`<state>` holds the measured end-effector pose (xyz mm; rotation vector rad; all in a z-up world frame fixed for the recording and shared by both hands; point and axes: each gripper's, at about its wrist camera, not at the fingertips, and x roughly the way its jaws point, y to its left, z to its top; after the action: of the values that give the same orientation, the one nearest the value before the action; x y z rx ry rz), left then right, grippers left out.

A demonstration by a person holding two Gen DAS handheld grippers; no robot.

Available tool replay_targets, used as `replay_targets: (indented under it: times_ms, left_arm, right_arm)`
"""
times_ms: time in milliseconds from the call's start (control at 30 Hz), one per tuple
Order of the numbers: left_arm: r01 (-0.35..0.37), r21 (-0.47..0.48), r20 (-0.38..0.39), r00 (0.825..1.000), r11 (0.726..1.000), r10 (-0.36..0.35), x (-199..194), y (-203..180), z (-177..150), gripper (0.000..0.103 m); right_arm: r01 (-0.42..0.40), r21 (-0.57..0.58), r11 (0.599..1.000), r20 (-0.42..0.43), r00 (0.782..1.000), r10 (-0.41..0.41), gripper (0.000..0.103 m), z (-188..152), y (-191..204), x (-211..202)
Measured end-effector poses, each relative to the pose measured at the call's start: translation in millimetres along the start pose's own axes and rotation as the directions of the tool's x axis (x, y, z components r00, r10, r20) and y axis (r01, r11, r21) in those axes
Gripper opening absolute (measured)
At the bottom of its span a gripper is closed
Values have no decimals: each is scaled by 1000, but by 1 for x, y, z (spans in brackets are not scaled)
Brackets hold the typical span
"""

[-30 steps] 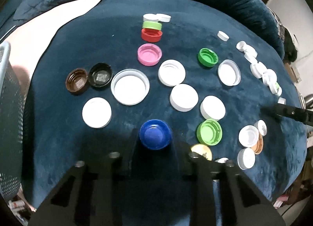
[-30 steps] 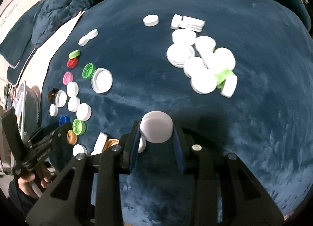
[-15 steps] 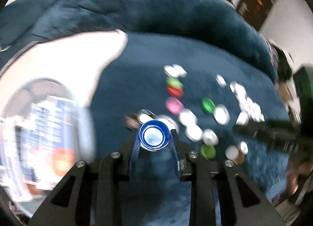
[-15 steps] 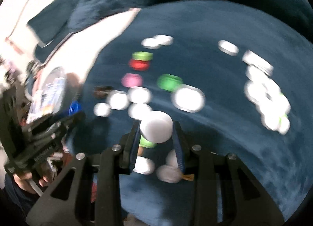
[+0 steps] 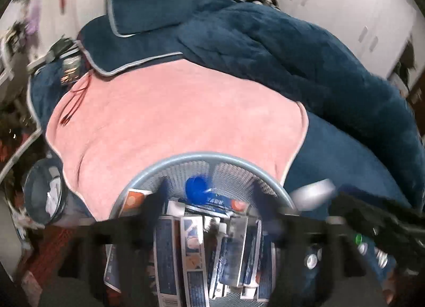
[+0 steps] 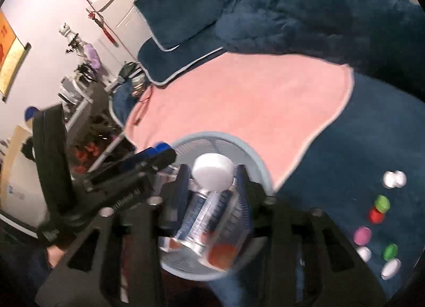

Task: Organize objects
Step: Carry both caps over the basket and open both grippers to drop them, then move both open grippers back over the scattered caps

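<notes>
You're mid-drop over the mesh basket (image 5: 212,155): left gripper (image 5: 209,198) spreading, blue cap (image 5: 198,190) loose btwn its jaws, right gripper (image 6: 212,174) opening w/ white cap (image 6: 212,175) btwn its jaws, while several caps (image 6: 377,211) wait on the blue blanket (image 6: 372,147), far right.

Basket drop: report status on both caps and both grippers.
Left gripper jaws opening, blue cap loose between them above mesh basket. Right gripper jaws opening, white cap between them over basket. Nothing blocking.
</notes>
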<state>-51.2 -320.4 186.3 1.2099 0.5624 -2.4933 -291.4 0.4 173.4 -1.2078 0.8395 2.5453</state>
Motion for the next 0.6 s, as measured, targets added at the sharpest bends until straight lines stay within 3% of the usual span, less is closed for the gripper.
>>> replay_targets:
  times_ms: [33, 100, 167, 400, 600]
  left_arm:
    - [12, -30, -2, 1000, 999, -12, 1, 2, 1, 102]
    - [14, -34, -26, 1000, 999, -15, 1, 2, 0, 103]
    - [-29, 23, -19, 999, 999, 30, 0, -4, 0, 103]
    - [6, 65, -44, 999, 998, -3, -8, -16, -12, 103]
    - [55, 155, -70, 996, 986, -45, -14, -56, -36, 103]
  right_arm:
    - [-9, 19, 1000, -17, 1000, 10, 70, 3, -2, 4]
    - [-1, 41, 999, 19, 1000, 0, 77, 0, -11, -6]
    - [1, 62, 998, 31, 1000, -3, 84, -6, -24, -16]
    - [61, 156, 986, 17, 998, -64, 85, -28, -60, -44]
    - [146, 144, 979, 12, 989, -149, 91, -57, -84, -78]
